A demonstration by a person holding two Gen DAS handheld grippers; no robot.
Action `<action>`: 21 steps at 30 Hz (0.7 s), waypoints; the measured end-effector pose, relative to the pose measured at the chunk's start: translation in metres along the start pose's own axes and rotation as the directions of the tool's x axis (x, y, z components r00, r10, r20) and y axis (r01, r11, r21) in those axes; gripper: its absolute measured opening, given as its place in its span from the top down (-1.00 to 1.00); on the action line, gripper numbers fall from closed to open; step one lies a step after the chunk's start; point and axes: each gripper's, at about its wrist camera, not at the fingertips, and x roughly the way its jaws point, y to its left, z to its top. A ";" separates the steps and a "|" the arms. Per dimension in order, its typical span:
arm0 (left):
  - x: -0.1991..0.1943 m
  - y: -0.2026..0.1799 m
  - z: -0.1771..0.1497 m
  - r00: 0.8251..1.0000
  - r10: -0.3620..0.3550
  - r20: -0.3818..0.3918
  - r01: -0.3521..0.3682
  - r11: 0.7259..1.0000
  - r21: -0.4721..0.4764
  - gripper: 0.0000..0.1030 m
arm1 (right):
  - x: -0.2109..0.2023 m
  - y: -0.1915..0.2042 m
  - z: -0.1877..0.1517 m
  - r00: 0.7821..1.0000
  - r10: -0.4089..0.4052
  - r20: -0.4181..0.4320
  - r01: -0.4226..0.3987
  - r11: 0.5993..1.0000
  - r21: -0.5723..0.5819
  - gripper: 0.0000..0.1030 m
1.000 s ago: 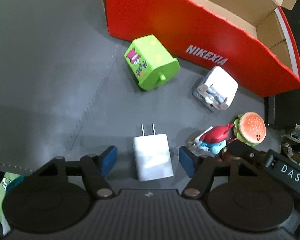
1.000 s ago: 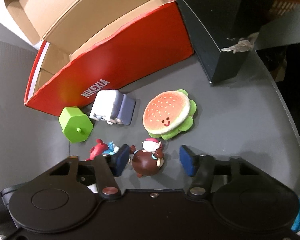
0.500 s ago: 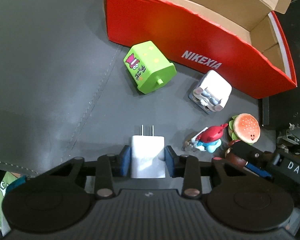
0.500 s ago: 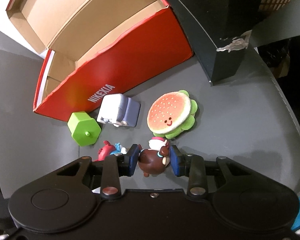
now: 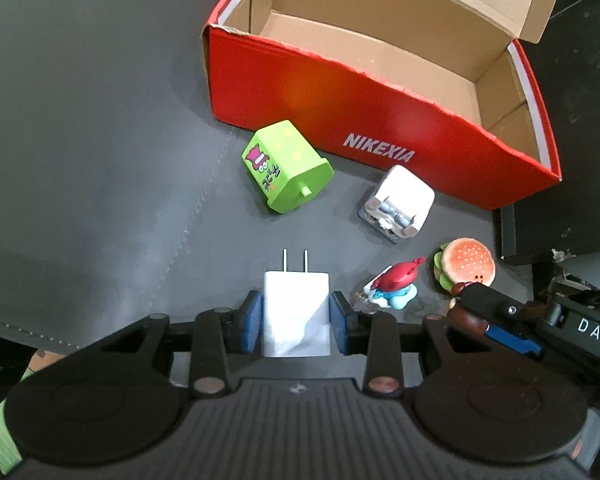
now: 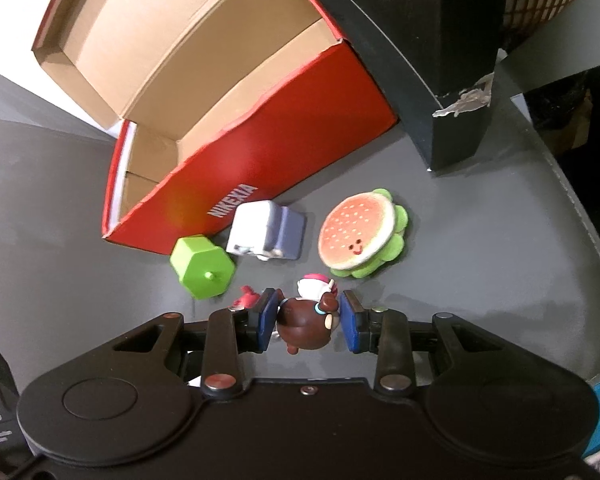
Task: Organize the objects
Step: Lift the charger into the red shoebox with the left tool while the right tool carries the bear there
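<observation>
The open red box (image 5: pixel 380 128) lies ahead of both grippers, its long side facing them, so each load has to travel forward and over that near wall. The left gripper (image 5: pixel 296 322) has just been closing, and its blue pads now clamp the white charger (image 5: pixel 296 312), prongs pointing toward the box. The right gripper (image 6: pixel 309 322) is closed on the brown figurine (image 6: pixel 304 326) (the box sits forward and to its left). A green toy (image 5: pixel 286 178), a burger toy (image 6: pixel 362 236) and others lie on the grey mat (image 5: pixel 100 140) near the box.
</observation>
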 end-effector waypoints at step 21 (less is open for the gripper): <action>-0.045 -0.019 0.019 0.990 -0.040 0.136 0.028 0.996 0.088 0.32 | -0.026 0.022 0.021 0.990 0.139 0.004 -0.137 0.986 -0.095 0.34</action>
